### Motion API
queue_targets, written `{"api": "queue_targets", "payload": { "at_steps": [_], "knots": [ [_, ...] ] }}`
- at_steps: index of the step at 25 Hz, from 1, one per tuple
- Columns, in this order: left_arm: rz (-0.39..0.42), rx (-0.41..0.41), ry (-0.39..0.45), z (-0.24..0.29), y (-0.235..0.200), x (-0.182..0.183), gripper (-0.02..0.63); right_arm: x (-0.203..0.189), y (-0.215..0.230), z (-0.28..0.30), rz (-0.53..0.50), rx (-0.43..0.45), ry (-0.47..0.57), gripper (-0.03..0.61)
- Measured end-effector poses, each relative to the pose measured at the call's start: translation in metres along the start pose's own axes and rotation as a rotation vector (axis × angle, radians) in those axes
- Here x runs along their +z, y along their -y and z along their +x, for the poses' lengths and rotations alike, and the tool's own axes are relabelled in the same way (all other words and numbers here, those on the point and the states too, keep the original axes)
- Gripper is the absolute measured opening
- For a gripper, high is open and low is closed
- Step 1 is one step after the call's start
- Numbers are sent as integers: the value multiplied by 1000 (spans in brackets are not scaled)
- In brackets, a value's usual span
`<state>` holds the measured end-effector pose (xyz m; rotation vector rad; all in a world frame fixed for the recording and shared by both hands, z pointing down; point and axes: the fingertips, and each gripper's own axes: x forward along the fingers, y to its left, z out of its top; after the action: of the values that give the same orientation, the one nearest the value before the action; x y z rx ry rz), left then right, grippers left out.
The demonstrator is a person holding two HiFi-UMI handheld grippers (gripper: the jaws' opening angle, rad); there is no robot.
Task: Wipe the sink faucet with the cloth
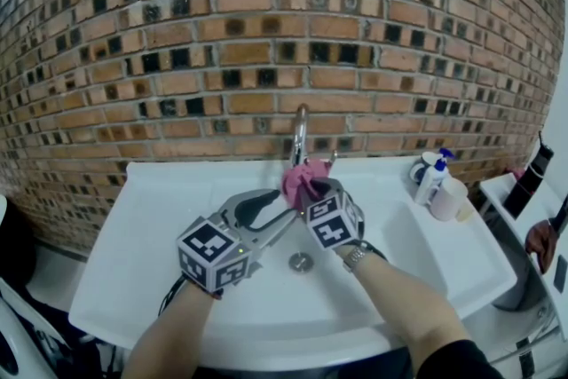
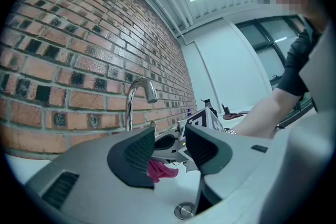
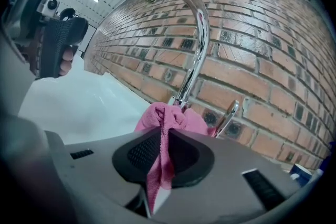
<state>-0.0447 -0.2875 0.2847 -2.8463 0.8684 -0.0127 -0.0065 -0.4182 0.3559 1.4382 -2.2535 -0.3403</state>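
Right gripper view: right claw (image 3: 165, 135) is closed on the pink cloth (image 3: 167, 113), a fold pinched between the pads. The bunch sits at the foot of the chrome faucet (image 3: 193, 44), 12 o'clock from the claw; contact is not certain. Left claw (image 2: 169, 137) is open and empty over the white sink (image 1: 169, 209), at 9 o'clock of the right one in the head view. Judgement: the cloth is soft, light and limp, and may slide on smooth chrome. Grip it mid-fold, leaving a wad ahead of the pads.
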Motion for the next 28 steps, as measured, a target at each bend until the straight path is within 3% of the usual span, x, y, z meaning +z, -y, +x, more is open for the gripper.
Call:
{"api": "queue_targets", "payload": {
  "at_steps": [14,28],
  "knots": [
    [1,-10,0,1,2,0,193,-21,-13,-1,4,47,-58,48],
    [-1,-14,-7,2,4,-2,193,-31,15,-16,21,4,-77,48]
  ]
}}
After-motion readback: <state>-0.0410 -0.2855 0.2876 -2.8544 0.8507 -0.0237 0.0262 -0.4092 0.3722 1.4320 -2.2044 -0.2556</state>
